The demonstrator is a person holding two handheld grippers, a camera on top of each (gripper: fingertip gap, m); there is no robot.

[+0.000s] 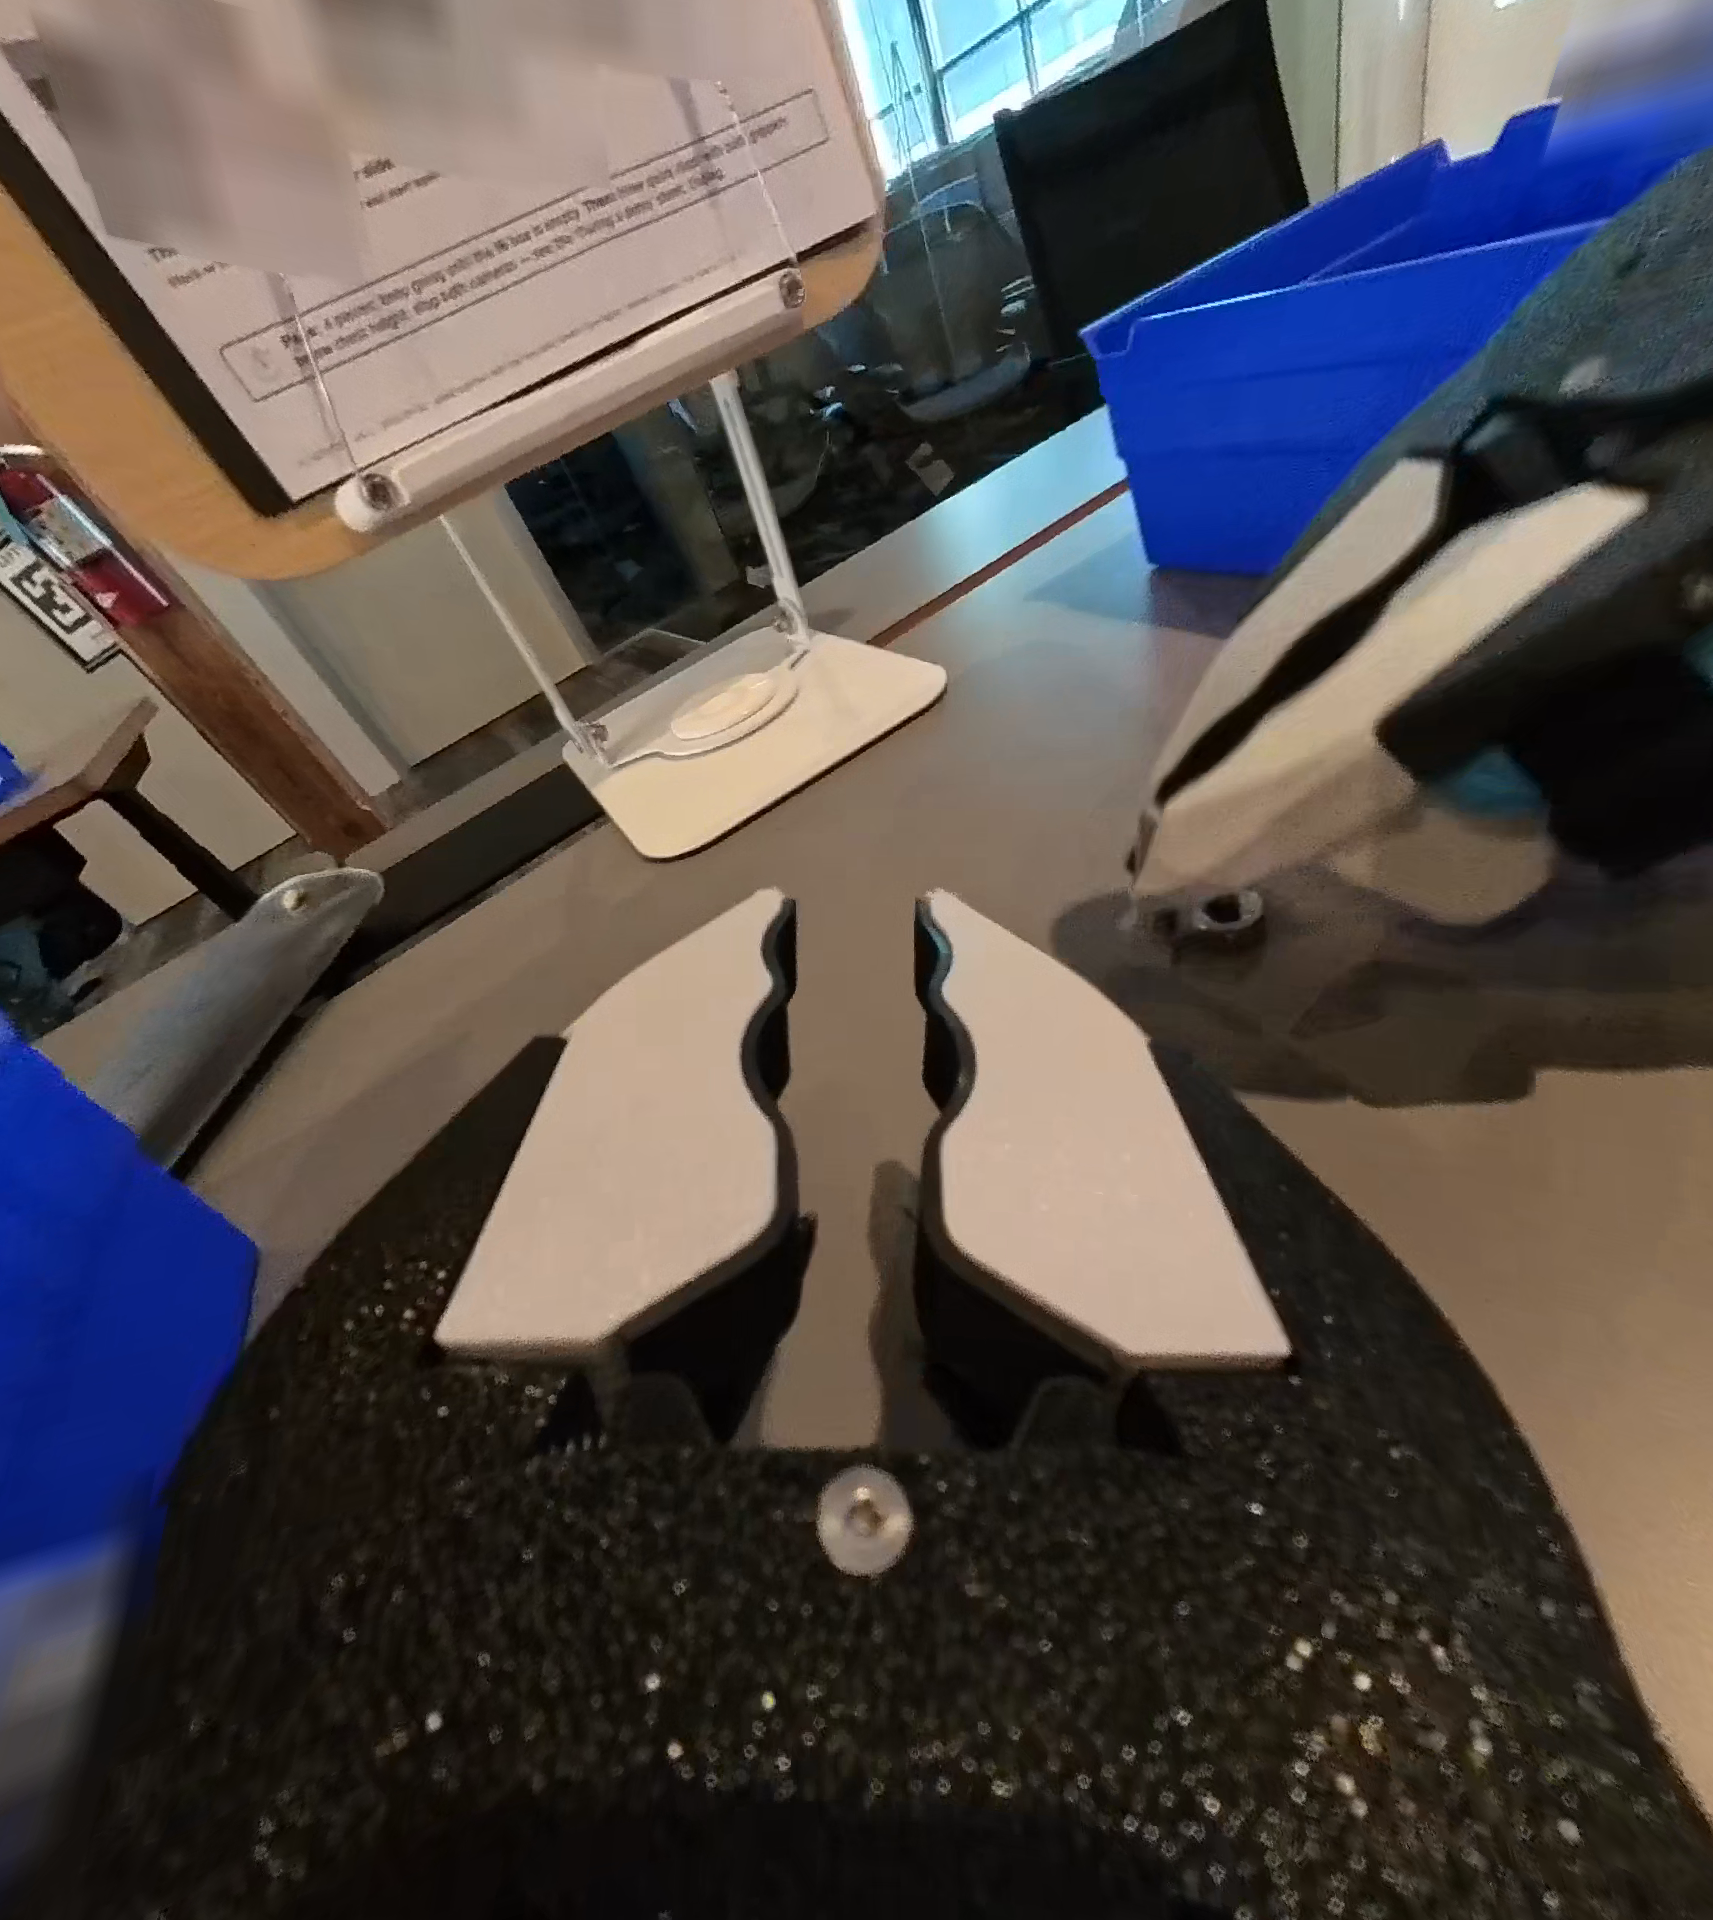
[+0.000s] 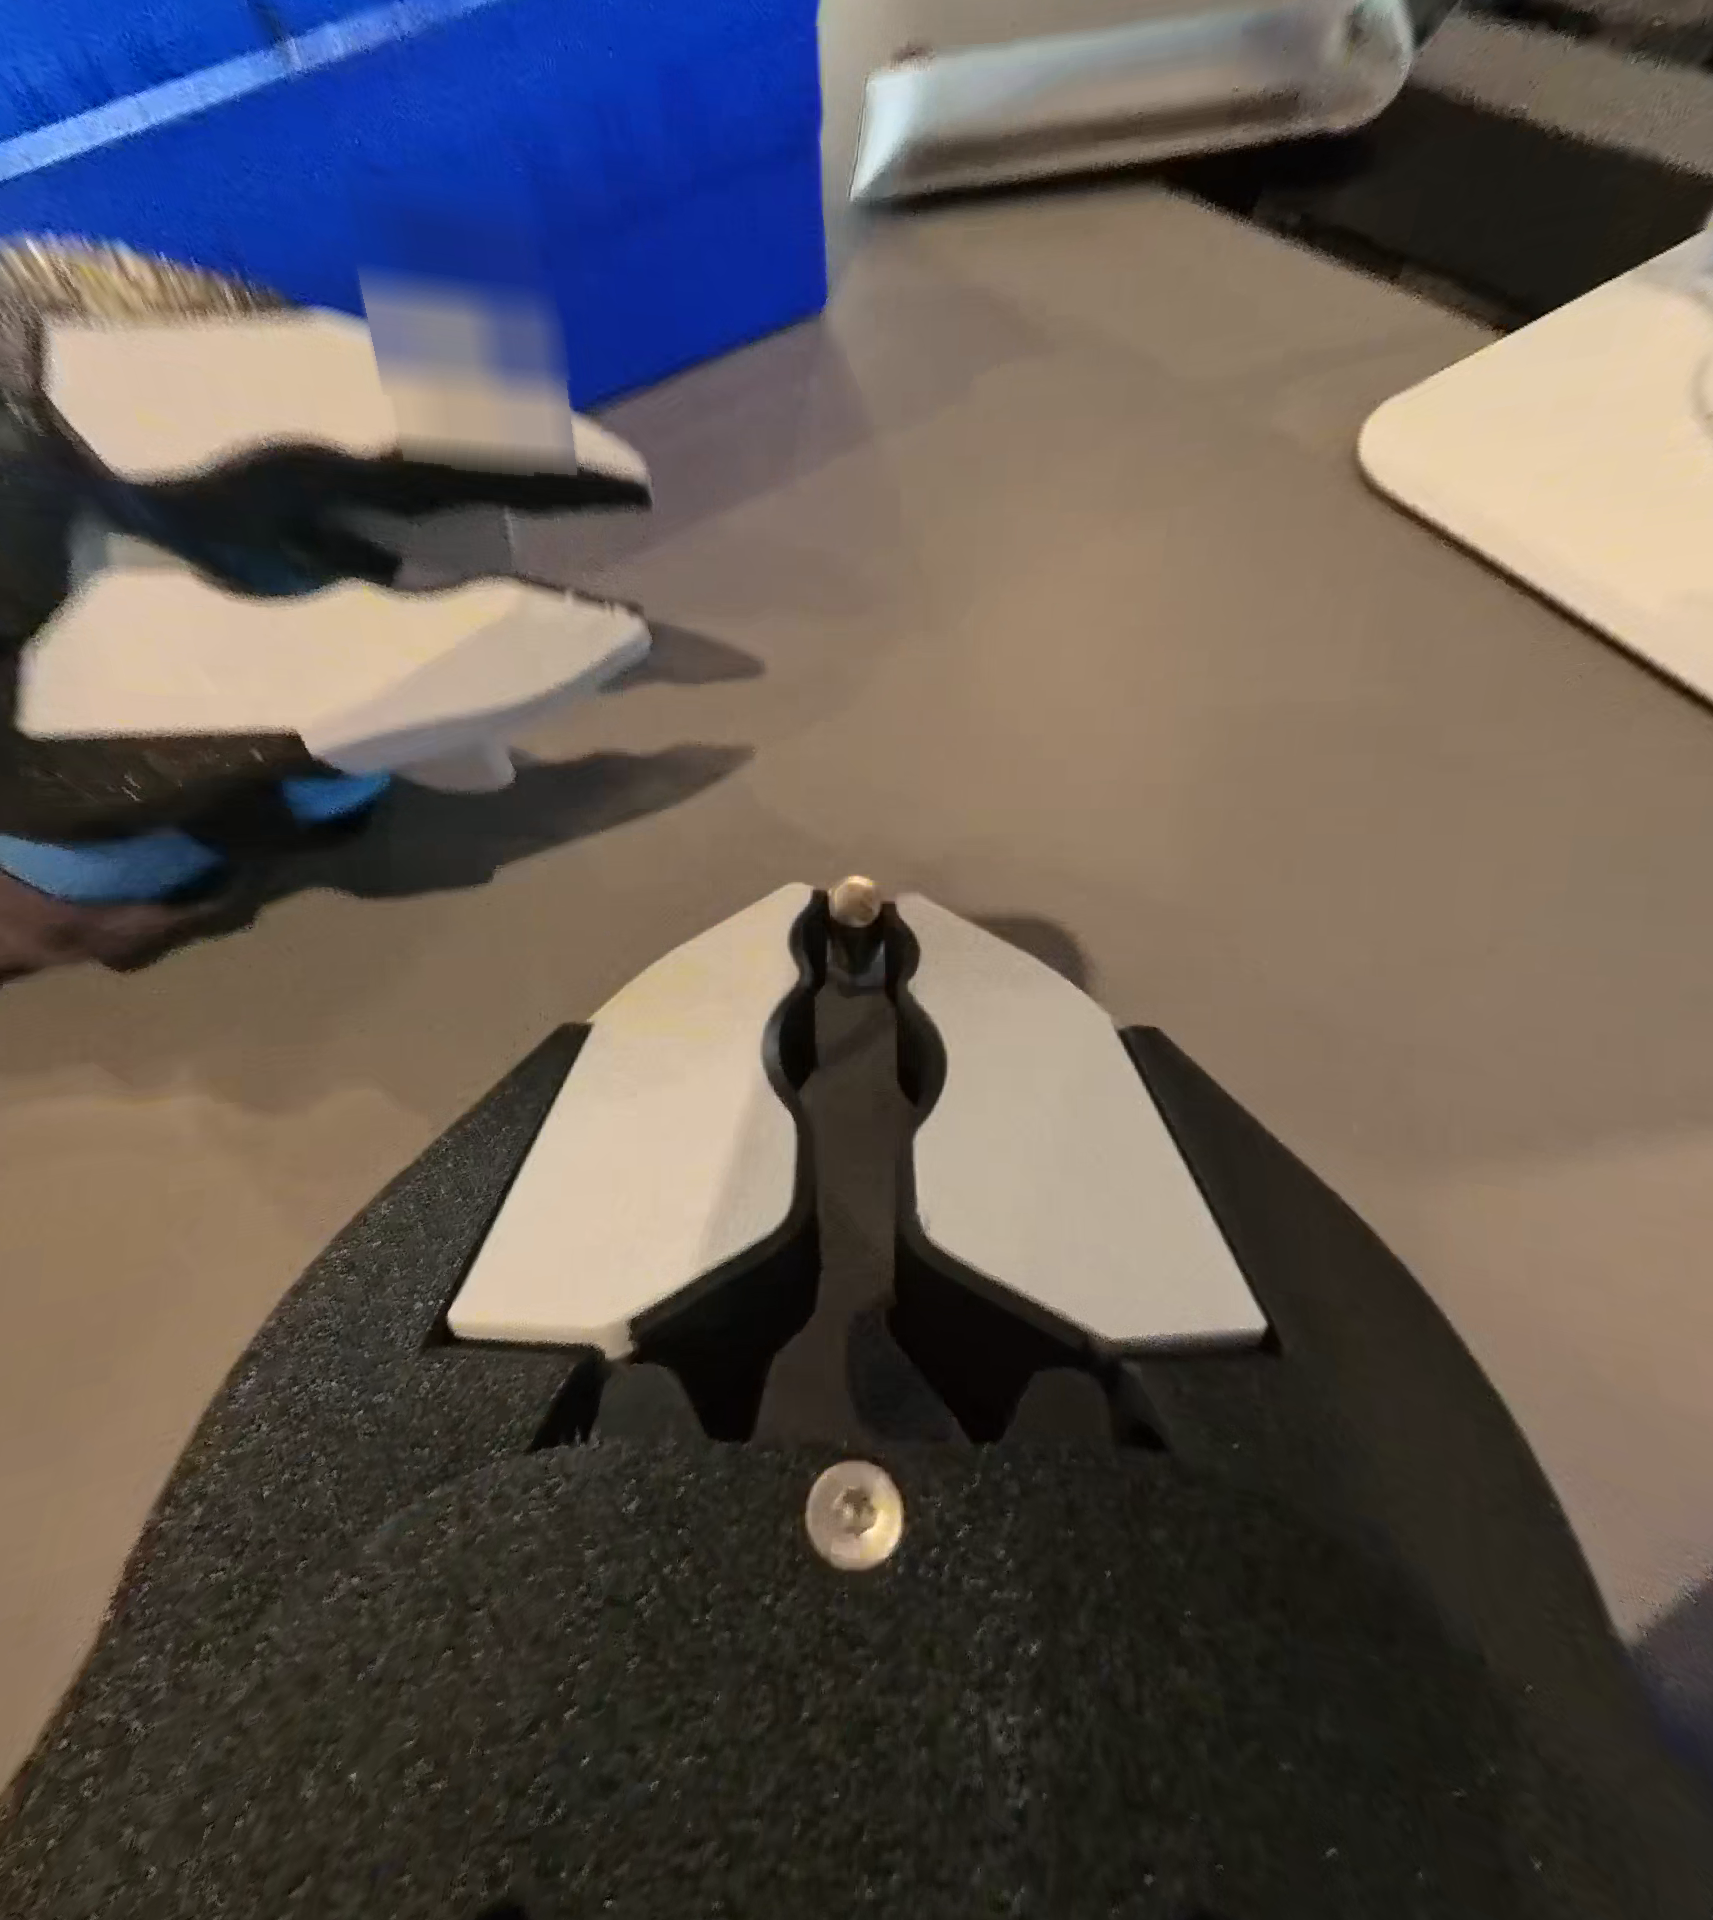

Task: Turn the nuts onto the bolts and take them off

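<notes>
The left gripper [image 1: 854,925] hovers with jaws apart; the right gripper [image 1: 1143,831] seemingly pinches a bolt [image 1: 1140,837] beside a nut [image 1: 1213,914].

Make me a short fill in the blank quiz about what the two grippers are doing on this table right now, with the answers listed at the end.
1. The right gripper is shut on a small ____ at its fingertips.
2. The left gripper has its fingers ____, with nothing between them.
3. A dark nut lies on the ____ table.
4. The bin behind the right gripper is ____ in colour.

Answers: bolt; open; grey; blue
</notes>
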